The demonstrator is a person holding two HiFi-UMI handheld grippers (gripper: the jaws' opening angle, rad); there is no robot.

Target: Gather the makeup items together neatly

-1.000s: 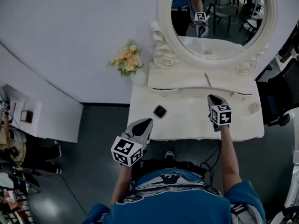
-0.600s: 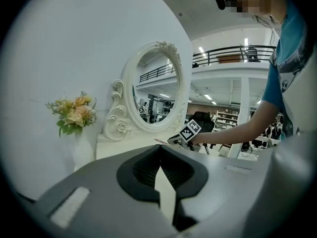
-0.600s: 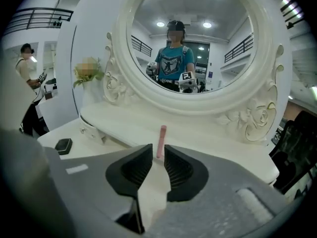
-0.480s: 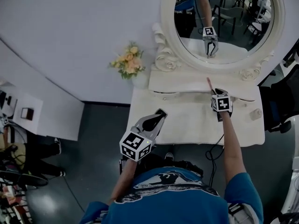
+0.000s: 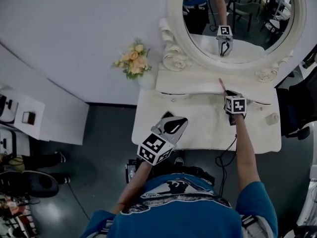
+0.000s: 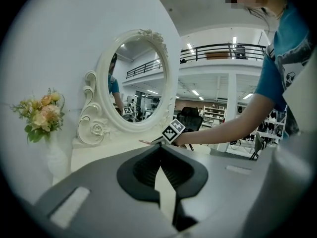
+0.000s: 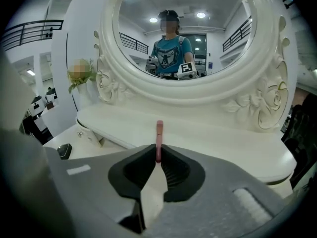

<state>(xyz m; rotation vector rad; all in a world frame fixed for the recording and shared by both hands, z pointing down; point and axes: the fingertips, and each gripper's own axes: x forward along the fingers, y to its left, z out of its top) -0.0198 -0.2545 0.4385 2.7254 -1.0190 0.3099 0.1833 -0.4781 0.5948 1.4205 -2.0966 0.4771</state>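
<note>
A thin pink makeup stick [image 5: 221, 85] [image 7: 159, 131] lies on the raised shelf under the mirror. My right gripper [image 5: 228, 92] [image 7: 158, 152] is at its near end, and its jaws are closing with the stick pinched between the tips. A small black compact [image 7: 64, 150] rests on the lower tabletop at the left; in the head view my left gripper [image 5: 168, 117] hangs over that spot and hides it. The left gripper [image 6: 159, 150] is shut with nothing in it.
The white dressing table [image 5: 198, 130] carries an oval mirror [image 5: 233, 19] in a carved frame. A vase of flowers [image 5: 131, 59] [image 6: 42, 114] stands at its back left corner, a small white jar [image 5: 271, 118] at the right end. A dark chair [image 5: 299, 103] stands beyond the right edge.
The left gripper has moved forward and right over the table, covering the black compact. The right gripper has reached forward to the shelf and now has the pink stick between its tips.
</note>
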